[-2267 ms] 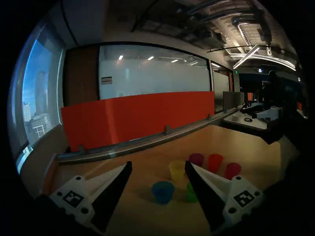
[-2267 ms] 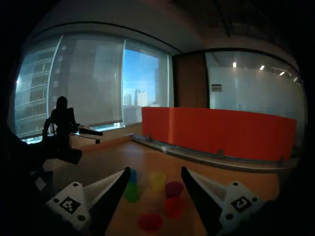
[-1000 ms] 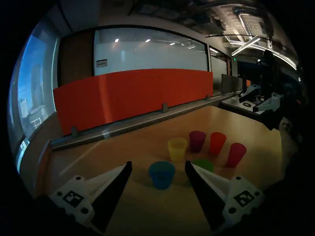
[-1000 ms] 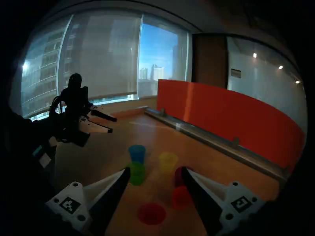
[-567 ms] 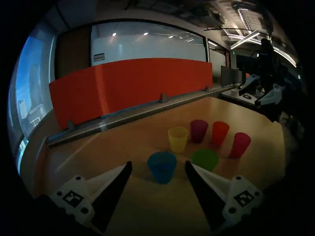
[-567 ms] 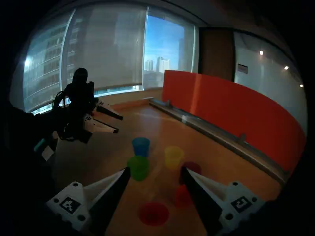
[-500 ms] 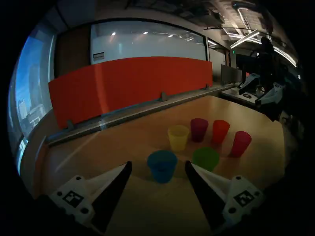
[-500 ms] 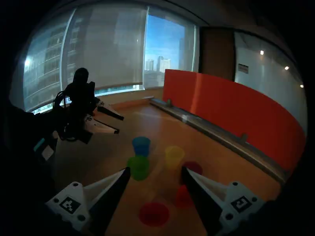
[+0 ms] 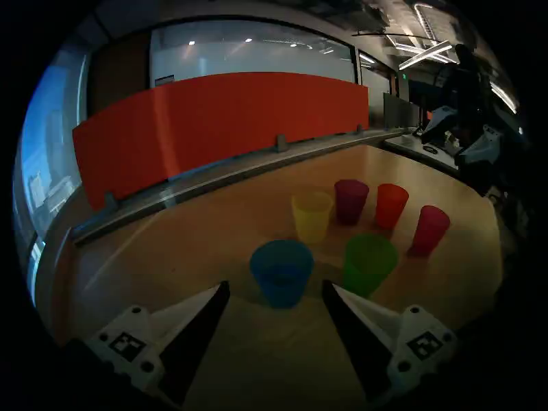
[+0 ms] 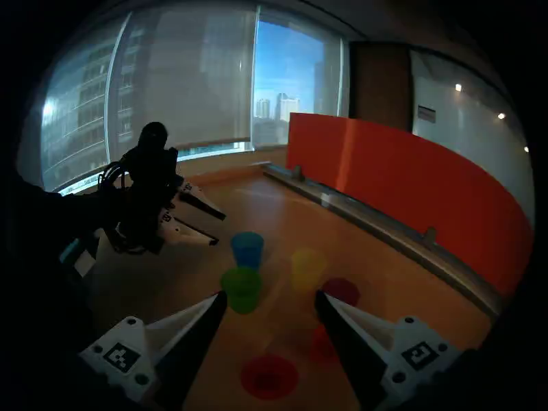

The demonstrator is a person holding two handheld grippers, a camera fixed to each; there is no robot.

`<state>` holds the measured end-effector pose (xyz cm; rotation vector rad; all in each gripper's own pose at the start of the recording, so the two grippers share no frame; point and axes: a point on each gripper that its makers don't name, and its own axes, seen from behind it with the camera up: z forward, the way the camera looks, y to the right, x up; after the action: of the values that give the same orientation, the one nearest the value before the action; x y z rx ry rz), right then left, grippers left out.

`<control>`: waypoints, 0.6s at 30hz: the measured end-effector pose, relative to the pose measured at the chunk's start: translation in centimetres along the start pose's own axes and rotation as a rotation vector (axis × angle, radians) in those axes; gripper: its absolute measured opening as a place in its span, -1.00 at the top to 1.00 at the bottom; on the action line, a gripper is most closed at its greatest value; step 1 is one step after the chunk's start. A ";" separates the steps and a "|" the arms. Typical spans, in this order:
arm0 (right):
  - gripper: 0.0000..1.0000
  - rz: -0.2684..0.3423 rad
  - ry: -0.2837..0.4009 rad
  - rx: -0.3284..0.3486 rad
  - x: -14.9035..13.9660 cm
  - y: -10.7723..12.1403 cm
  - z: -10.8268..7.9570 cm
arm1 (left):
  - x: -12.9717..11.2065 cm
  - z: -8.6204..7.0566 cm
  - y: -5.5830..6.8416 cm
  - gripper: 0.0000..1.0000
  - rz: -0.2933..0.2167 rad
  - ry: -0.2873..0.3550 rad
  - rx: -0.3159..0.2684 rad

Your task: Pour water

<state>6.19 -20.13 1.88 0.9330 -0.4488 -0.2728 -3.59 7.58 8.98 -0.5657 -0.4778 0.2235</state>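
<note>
Your left gripper (image 9: 274,283) is wide open and empty, with the blue cup (image 9: 281,272) just past its fingertips on the table (image 9: 171,274). The green cup (image 9: 370,262) is just beside the blue cup, the yellow cup (image 9: 312,216) behind it, and the purple cup (image 9: 351,201) farther back. Your right gripper (image 10: 269,294) is open too and holds nothing.

orange cup (image 10: 312,344) half hidden behind right claw (image 10: 269,293), person (image 10: 48,226) holding left claw (image 10: 220,229) just a dark silhouette
</note>
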 end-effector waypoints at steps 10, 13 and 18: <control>-0.99 0.002 -0.018 0.010 -0.7 0.2 1.2 | -1.5 2.6 0.2 -1.00 0.010 -0.064 -0.023; -0.99 0.002 -0.024 0.016 -0.9 0.1 1.5 | -1.7 3.2 0.3 -1.00 0.008 -0.080 -0.032; -0.99 0.000 -0.035 0.023 -1.1 0.0 2.1 | -1.9 4.0 0.3 -1.00 0.006 -0.103 -0.043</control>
<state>4.17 -21.19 2.68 0.9523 -0.4854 -0.2851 -7.24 9.01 11.07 -0.5992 -0.5821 0.2497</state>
